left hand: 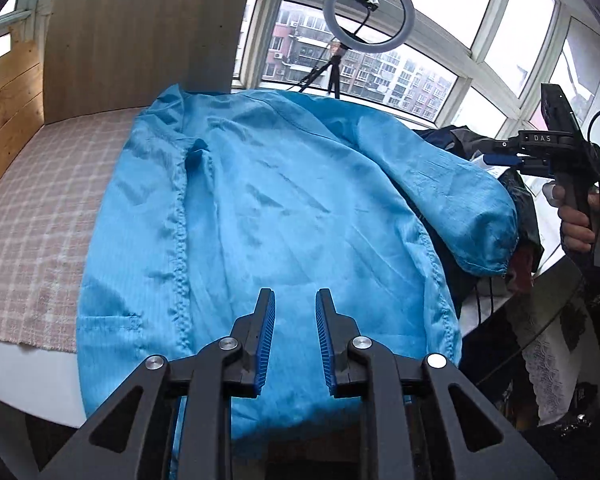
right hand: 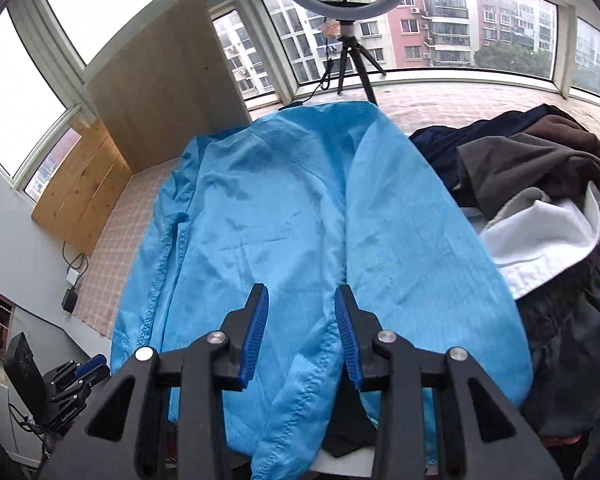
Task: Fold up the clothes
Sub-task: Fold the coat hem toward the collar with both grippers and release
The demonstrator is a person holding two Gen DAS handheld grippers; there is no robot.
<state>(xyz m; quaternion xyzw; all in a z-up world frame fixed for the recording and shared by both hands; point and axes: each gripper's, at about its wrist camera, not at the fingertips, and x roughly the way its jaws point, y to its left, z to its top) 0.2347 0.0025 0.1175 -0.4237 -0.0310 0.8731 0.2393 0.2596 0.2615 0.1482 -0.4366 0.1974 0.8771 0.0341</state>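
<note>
Garment: a blue jacket (left hand: pixel 268 208) lies spread on the checked cloth (left hand: pixel 40 216) covering the tabletop, zipper (left hand: pixel 179 240) running along its left side, hem hanging over the near edge.
Sleeve: 1 sleeve (left hand: pixel 452 200) is folded in over the body and slants toward the right edge, its cuff resting against the pile of dark clothes (right hand: pixel 540 184).
Left claw: the left claw (left hand: pixel 295 340) hangs above the jacket's near part, jaws narrowly apart, nothing between them.
Right claw: the right claw (right hand: pixel 302 332) hangs over the seam where sleeve meets body, jaws moderately apart and empty; in the left wrist view it is held by a hand (left hand: pixel 580 216) off the right edge.
Stage: judged early; 1 sleeve looks laid in, the body not yet folded.
Risk 1: the fabric looks thin and slick, so a shallow pinch could slip out, or catch only the top layer and drag the sleeve askew.
Risk 2: the overhanging hem could pull the jacket off the near edge if it is tugged that way.
Risk 3: the cuff touching the pile could snag other garments into a fold.
Risk 4: the ring light (left hand: pixel 370 12) on its tripod stands at the far edge, close to the collar; a long sweep could knock it.
</note>
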